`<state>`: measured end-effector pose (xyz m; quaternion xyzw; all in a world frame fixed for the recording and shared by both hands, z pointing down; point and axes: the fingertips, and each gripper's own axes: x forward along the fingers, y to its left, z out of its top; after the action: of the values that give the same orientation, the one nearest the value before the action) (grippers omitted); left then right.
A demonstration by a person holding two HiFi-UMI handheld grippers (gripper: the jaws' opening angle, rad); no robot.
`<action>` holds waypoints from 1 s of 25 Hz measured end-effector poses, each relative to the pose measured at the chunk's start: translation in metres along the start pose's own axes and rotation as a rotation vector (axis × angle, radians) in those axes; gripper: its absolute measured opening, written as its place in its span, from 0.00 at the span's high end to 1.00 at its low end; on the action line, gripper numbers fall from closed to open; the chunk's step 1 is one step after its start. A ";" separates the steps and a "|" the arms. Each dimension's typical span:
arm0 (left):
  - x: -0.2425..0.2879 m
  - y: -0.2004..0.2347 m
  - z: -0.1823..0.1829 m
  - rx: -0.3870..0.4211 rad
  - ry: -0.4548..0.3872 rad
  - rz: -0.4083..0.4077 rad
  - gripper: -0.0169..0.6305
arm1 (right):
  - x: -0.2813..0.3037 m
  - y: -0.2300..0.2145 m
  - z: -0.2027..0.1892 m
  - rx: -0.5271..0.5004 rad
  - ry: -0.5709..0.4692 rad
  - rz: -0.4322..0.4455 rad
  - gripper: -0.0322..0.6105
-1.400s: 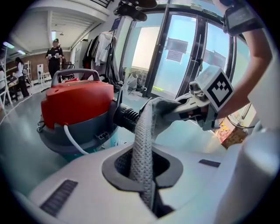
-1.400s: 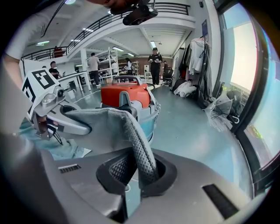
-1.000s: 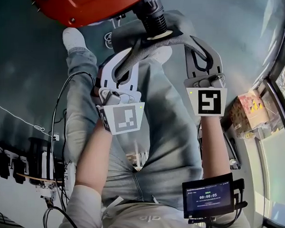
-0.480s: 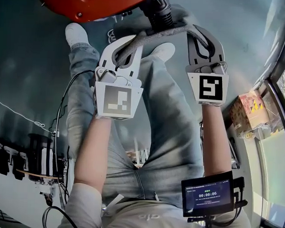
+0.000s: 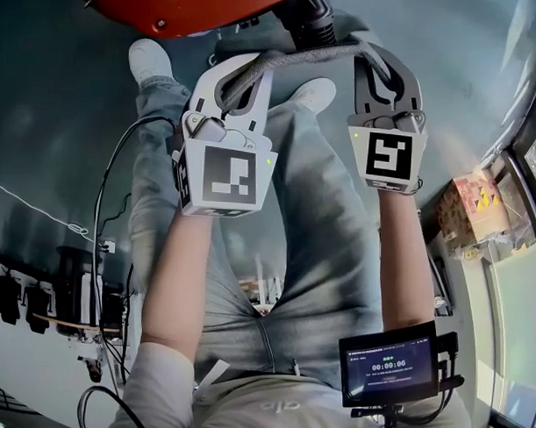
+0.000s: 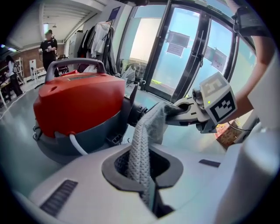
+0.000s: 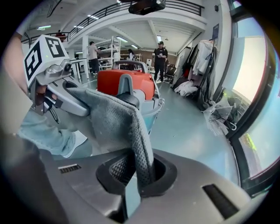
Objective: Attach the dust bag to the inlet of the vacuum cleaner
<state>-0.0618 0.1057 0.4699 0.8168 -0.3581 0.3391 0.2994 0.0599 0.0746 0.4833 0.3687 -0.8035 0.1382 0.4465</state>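
Dust bag [image 5: 300,61] is held in the air, stretched between the two claws. Left gripper [image 5: 254,72] and right gripper [image 5: 372,61] are each clamped on one end of the grey mesh, so its long axis runs from hand to hand. The black inlet [image 5: 306,17] of the red vacuum cleaner [image 5: 196,4] lies just beyond the bag's middle, about midway between the hands. I judge that both must push forward together.
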 end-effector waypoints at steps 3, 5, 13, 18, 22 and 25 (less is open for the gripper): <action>0.006 -0.001 -0.003 -0.044 0.026 -0.023 0.95 | 0.017 0.006 -0.005 -0.009 0.059 0.049 0.93; 0.007 -0.001 -0.003 -0.070 0.035 -0.048 0.95 | 0.026 0.010 -0.004 0.002 0.069 0.077 0.93; -0.014 -0.001 0.019 0.078 -0.060 0.090 0.95 | 0.018 -0.002 0.014 -0.113 0.032 0.024 0.93; -0.022 -0.004 0.023 0.117 -0.113 0.103 0.95 | 0.035 0.012 0.008 -0.075 0.083 0.144 0.93; -0.020 -0.001 0.024 0.097 -0.115 0.090 0.95 | 0.044 0.016 0.008 -0.057 0.105 0.173 0.93; -0.008 0.002 0.021 0.026 -0.077 0.070 0.95 | 0.039 0.007 0.009 -0.093 0.148 0.153 0.93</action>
<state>-0.0600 0.0923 0.4514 0.8200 -0.3935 0.3223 0.2626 0.0365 0.0567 0.5110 0.2739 -0.7998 0.1611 0.5092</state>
